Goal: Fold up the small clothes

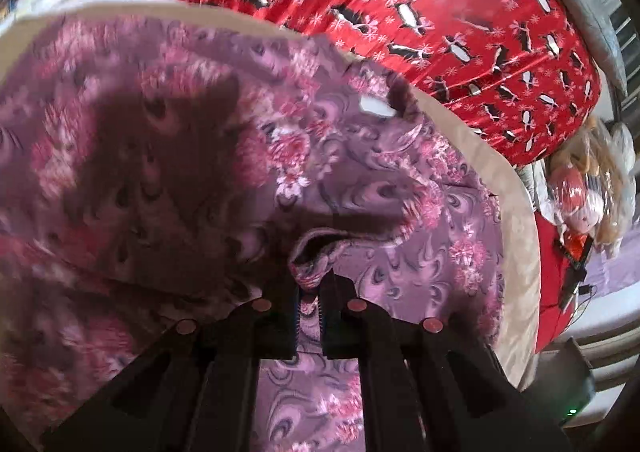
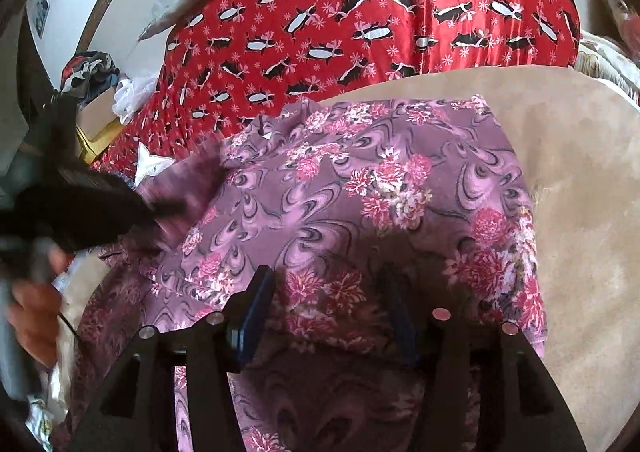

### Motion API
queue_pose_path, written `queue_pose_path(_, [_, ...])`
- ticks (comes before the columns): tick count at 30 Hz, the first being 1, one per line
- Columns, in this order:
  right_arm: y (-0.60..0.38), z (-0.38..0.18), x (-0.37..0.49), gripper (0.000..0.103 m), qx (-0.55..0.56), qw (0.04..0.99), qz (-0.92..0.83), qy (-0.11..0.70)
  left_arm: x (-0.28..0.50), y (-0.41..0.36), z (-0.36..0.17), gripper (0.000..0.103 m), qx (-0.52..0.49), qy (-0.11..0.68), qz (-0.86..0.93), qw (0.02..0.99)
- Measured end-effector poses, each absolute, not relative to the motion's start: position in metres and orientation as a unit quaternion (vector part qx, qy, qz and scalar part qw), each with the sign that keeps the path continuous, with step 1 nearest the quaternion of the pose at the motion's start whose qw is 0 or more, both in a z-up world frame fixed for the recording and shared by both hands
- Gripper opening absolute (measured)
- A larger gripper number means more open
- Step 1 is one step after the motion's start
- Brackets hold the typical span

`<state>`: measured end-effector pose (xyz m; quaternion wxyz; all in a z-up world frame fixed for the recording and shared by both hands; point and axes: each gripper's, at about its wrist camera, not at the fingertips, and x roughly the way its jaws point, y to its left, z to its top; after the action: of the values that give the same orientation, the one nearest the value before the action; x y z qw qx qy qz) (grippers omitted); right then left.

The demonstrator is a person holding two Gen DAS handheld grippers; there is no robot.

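Note:
A purple floral garment (image 1: 200, 155) lies on a beige board (image 1: 516, 195). My left gripper (image 1: 309, 288) is shut on a bunched edge of the garment and lifts it slightly. In the right wrist view the same garment (image 2: 360, 187) is spread over the beige board (image 2: 580, 171). My right gripper (image 2: 326, 292) is open, its fingers wide apart just above the cloth, holding nothing. The left gripper (image 2: 160, 207) shows blurred at the left of that view, at the garment's left edge.
A red bedspread with a penguin print (image 1: 440, 11) lies beyond the board and also shows in the right wrist view (image 2: 360, 11). Plastic-wrapped toys (image 1: 592, 179) sit at the right. A box and clothes (image 2: 96, 91) are at the far left.

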<state>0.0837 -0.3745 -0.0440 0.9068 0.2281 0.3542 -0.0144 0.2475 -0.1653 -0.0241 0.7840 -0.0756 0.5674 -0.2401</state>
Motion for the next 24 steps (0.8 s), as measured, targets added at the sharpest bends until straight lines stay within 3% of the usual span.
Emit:
queue_pose_path(3, [-0.374,-0.044,0.084,0.058,0.227,0.906,-0.015,0.356,0.241,-0.156,-0.01,0.008,-0.073,0.56,-0.254,0.785])
queue_pose_path(5, [-0.373,-0.043,0.086,0.058,0.224,0.905,-0.019,0.362,0.234,-0.137,0.002,0.018,-0.082,0.552,-0.263,0.787])
queue_pose_path(7, [-0.372,-0.038,0.091,0.057,0.22,0.899,-0.028,0.378,0.227,-0.103,0.014,0.048,-0.105,0.531,-0.239,0.806])
queue_pose_path(8, [-0.372,-0.033,0.095,0.058,0.229,0.892,-0.036,0.388,0.225,-0.081,0.017,0.05,-0.124,0.517,-0.214,0.819])
queue_pose_path(12, [-0.375,-0.018,0.112,0.061,0.333,0.868,-0.011,0.367,0.239,-0.01,0.0,0.05,-0.228,0.515,-0.151,0.813])
queue_pose_path(14, [-0.368,-0.015,0.124,0.069,0.372,0.856,0.009,0.358,0.247,-0.001,-0.013,0.05,-0.259,0.523,-0.154,0.797])
queue_pose_path(18, [-0.337,-0.025,0.16,0.072,0.37,0.84,0.012,0.397,0.255,-0.01,-0.031,0.05,-0.256,0.529,-0.156,0.794])
queue_pose_path(19, [-0.328,-0.026,0.167,0.07,0.358,0.844,0.016,0.398,0.254,-0.011,-0.03,0.05,-0.254,0.528,-0.158,0.795])
queue_pose_path(21, [-0.308,-0.022,0.179,0.05,0.319,0.861,0.023,0.396,0.257,-0.016,-0.028,0.051,-0.243,0.522,-0.162,0.801])
queue_pose_path(22, [-0.303,-0.018,0.183,0.018,0.298,0.866,0.018,0.401,0.261,-0.017,-0.029,0.051,-0.24,0.521,-0.162,0.802])
queue_pose_path(23, [-0.302,-0.015,0.185,0.007,0.286,0.871,0.022,0.4,0.261,-0.018,-0.029,0.051,-0.239,0.522,-0.163,0.803])
queue_pose_path(24, [-0.303,-0.008,0.183,0.007,0.283,0.878,0.028,0.386,0.261,-0.017,-0.03,0.051,-0.239,0.523,-0.163,0.802])
